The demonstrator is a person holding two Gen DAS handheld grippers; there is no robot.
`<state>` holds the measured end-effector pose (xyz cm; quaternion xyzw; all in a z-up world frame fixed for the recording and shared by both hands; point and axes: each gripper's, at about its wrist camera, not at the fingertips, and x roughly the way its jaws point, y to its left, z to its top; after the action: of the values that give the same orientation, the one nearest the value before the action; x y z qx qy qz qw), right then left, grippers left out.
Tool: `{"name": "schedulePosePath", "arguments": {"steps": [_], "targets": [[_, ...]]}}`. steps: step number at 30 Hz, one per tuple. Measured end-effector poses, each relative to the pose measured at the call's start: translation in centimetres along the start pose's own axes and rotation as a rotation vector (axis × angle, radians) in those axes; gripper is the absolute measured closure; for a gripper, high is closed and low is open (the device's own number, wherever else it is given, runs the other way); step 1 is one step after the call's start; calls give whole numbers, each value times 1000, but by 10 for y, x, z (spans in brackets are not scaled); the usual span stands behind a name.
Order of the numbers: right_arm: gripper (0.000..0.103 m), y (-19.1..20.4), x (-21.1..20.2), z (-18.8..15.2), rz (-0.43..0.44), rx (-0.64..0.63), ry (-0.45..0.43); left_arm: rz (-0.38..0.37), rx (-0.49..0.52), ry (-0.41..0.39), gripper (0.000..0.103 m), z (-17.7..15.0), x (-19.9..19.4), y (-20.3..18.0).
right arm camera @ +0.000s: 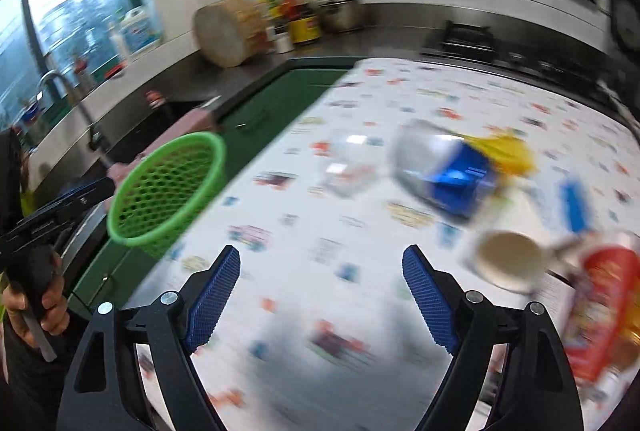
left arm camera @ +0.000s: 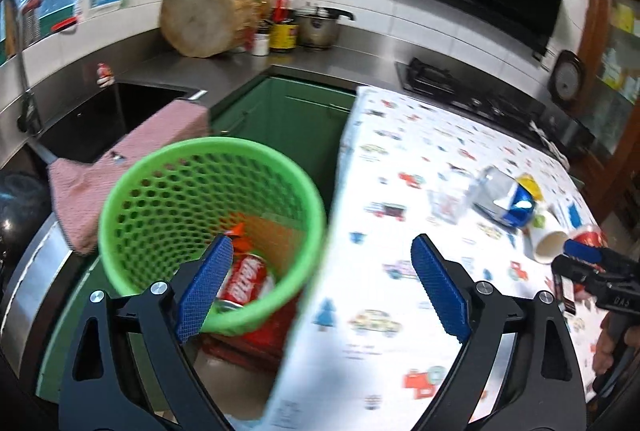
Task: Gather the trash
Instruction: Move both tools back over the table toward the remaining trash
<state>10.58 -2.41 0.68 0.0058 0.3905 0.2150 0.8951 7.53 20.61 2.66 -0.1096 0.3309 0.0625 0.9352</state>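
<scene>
A green mesh basket (left arm camera: 160,191) stands beside the table's left edge; a red soda can (left arm camera: 246,281) lies inside it. My left gripper (left arm camera: 322,285) is open and empty, straddling the basket rim and the table edge. My right gripper (right arm camera: 322,299) is open and empty above the patterned tablecloth (right arm camera: 360,271). On the table lie a silver and blue bag (right arm camera: 444,171), a yellow wrapper (right arm camera: 508,151), a clear plastic cup (right arm camera: 348,163), a white paper cup (right arm camera: 504,263) and a red package (right arm camera: 604,311). The right wrist view is blurred.
A pink cloth (left arm camera: 132,159) hangs over the sink edge behind the basket. A wooden chopping block (left arm camera: 204,17), bottles and a steel pot (left arm camera: 318,25) stand on the far counter. A gas stove (left arm camera: 460,87) sits behind the table. Green cabinets (left arm camera: 288,127) lie below.
</scene>
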Motion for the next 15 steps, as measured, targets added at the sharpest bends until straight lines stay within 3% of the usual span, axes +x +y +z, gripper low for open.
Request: {"name": "schedulePosePath", "arguments": {"steps": [9,15], "targets": [[22,-132,-72,-11,-195,207,-63,-71,66,35,13,-8,7,-71],[22,-211,-94,-25,-296,358,-32,-123,107,60,13,-12,13,-119]]}}
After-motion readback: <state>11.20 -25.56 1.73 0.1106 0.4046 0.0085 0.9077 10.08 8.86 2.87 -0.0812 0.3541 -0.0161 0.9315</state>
